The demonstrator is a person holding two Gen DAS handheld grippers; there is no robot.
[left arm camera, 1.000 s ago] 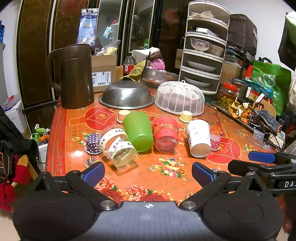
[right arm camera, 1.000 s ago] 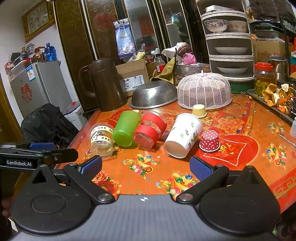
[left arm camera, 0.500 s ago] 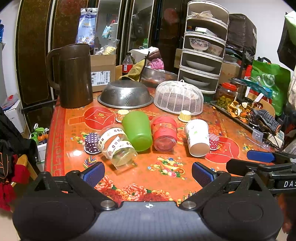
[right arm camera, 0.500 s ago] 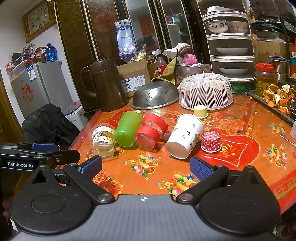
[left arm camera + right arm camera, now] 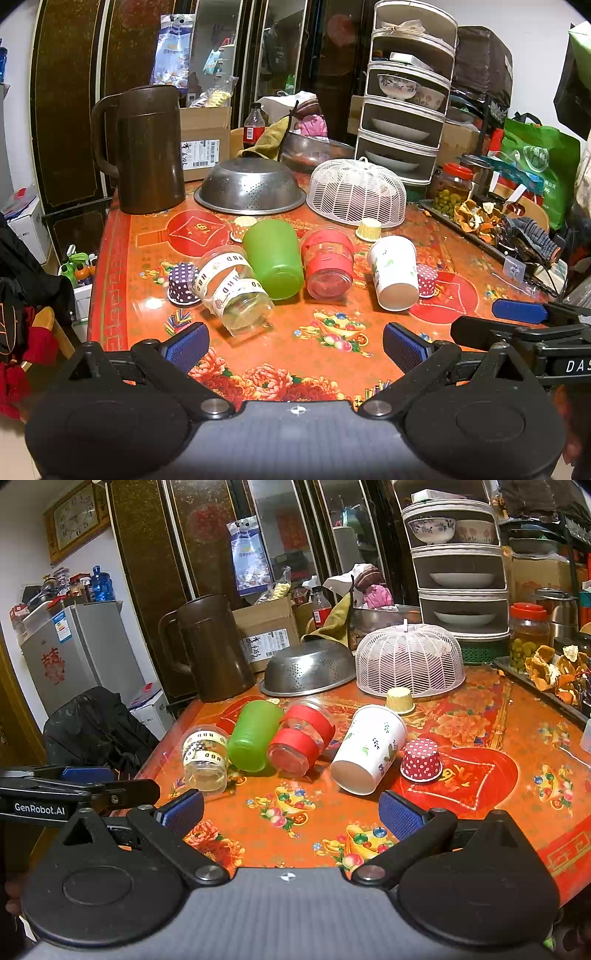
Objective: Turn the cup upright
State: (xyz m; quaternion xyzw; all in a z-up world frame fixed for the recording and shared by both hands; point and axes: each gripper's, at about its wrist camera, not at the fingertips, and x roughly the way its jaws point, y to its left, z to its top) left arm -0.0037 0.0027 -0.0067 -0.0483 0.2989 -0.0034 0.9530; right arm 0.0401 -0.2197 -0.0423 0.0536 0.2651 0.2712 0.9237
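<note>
Four cups lie on their sides in a row on the red patterned table [image 5: 122,258]: clear banded cup [image 5: 231,286], green cup [image 5: 273,256], red-banded cup [image 5: 327,264], white paper cup [image 5: 393,271]. The left gripper [image 5: 295,345] hovers at the near edge, blue pads spread wide, nothing between them. Colander [image 5: 249,186] and white mesh cover [image 5: 356,192] sit behind.

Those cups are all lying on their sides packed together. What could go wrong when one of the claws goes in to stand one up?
The green cup lies pressed between the clear banded cup and the red-banded cup, so an open claw's finger would likely knock a neighbour rolling. The white paper cup lies close beside the red dotted cupcake liner, which might get shoved. Paper may also crumple if squeezed hard.
</note>
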